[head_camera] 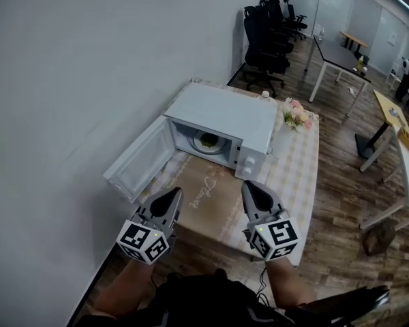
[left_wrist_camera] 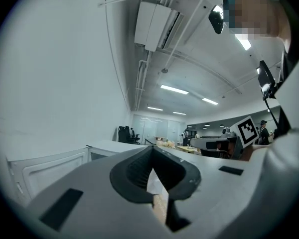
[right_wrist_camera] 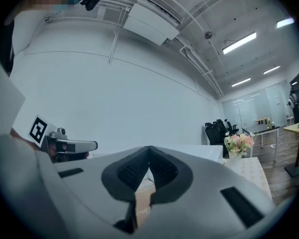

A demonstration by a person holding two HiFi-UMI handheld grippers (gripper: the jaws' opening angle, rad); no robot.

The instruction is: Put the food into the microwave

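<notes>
The white microwave [head_camera: 225,111] stands on the table with its door [head_camera: 140,157] swung open to the left. Inside the cavity sits a plate of greenish food [head_camera: 208,140]. My left gripper [head_camera: 176,193] hangs shut and empty over the near part of the table, short of the open door. My right gripper [head_camera: 249,186] is level with it, below the microwave's control panel, also shut on nothing. In the left gripper view the jaw tips [left_wrist_camera: 152,151] meet, with the door [left_wrist_camera: 45,171] at the left. In the right gripper view the tips [right_wrist_camera: 148,151] touch too.
A brown mat [head_camera: 204,196] lies on the checked tablecloth [head_camera: 293,162] in front of the microwave. A vase of pink flowers [head_camera: 296,114] stands to the right of it. A white wall runs along the left. Desks and office chairs [head_camera: 266,39] fill the room beyond.
</notes>
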